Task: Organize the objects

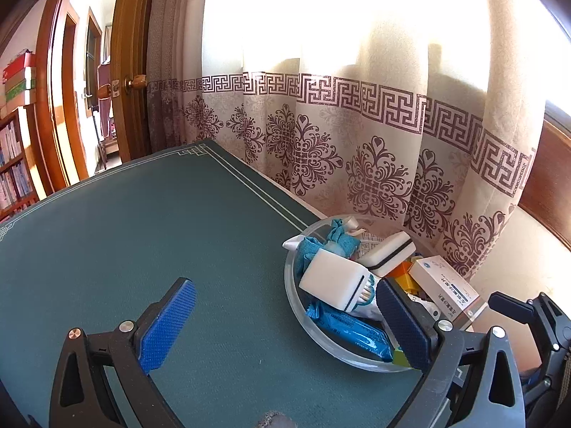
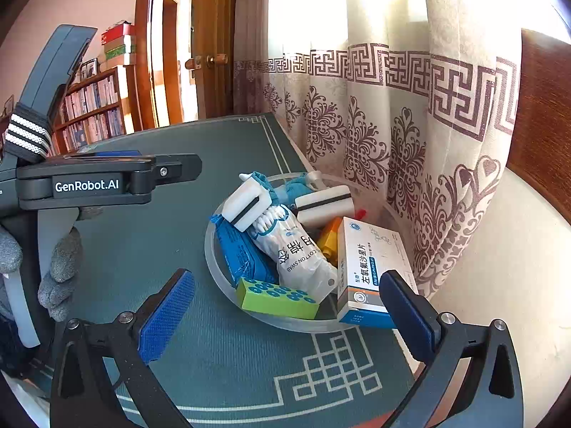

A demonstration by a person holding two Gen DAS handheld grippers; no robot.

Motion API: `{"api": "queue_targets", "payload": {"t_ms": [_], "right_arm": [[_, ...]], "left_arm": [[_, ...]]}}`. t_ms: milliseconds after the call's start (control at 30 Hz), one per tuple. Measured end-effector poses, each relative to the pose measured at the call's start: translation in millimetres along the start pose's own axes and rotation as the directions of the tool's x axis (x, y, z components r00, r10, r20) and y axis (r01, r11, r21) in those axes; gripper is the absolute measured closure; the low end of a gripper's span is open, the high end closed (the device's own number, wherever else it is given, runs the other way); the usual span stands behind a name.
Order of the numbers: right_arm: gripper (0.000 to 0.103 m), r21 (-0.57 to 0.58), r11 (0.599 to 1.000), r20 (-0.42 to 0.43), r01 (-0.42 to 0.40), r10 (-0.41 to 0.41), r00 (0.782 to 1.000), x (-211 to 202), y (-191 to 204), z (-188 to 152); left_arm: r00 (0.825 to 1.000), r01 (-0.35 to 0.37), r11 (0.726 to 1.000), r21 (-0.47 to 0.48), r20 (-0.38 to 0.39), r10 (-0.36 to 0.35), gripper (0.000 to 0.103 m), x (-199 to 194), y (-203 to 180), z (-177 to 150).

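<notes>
Objects for this tidy-up are all piled in one clear bowl (image 2: 228, 287), which sits on my green worktop (image 2: 150, 249) close to the patterned curtain (image 2: 392, 142). From my right tool's camera the bowl is at about 12 o'clock, just past the tips.

Going left to right in that view: my left tool (image 2: 107, 182) sits at about 9 o'clock, held by a hand in a grey glove (image 2: 60, 267). In its own camera its blue pads stand wide apart with nothing between them. Its side reads "GenRobot.AI".

Next is the bowl. On its left side lies a blue packet (image 2: 242, 253). A white block with a black stripe (image 2: 246, 207) rests on top of it, and a second one like it (image 2: 324, 203) lies further back. In the middle is a white bag of cotton buds (image 2: 296, 249); I can read "COTTON SWAB" on it. A green block with blue dots (image 2: 276, 297) lies at the front. Orange and yellow bits (image 2: 330, 237) poke up behind. On the right a white and blue box (image 2: 367, 267) leans on the rim; it has Chinese writing that I cannot read well.

My right tool (image 2: 289, 317) is wide apart too, and holds nothing.

I think the pile is nearly done. To do this well, I should pull both tools back slowly and not bump the leaning box or the rim.
</notes>
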State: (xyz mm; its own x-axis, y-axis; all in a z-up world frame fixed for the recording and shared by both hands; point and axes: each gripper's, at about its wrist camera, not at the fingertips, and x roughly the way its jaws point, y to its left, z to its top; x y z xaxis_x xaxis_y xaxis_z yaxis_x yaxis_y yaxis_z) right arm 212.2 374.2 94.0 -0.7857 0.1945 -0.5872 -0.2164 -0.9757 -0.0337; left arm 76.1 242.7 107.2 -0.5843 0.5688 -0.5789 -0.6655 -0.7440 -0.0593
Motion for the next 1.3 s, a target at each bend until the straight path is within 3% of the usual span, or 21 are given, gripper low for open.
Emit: {"api": "queue_targets", "payload": {"t_ms": [367,1300], "right_arm": [[0.0,0.055,0.995,-0.066,0.085,-0.081,0.995,7,-13,-6],[0.0,0.058,0.993,-0.105,0.102,-0.096,0.99,18,-14,-11]], "left_arm": [[1.0,-0.006,0.998,0.064,-0.005,0.006,0.0,-8,-14,-7],[0.998,0.03,0.993,0.118,-0.051,-0.024,0.0,-2,-33,-16]]}}
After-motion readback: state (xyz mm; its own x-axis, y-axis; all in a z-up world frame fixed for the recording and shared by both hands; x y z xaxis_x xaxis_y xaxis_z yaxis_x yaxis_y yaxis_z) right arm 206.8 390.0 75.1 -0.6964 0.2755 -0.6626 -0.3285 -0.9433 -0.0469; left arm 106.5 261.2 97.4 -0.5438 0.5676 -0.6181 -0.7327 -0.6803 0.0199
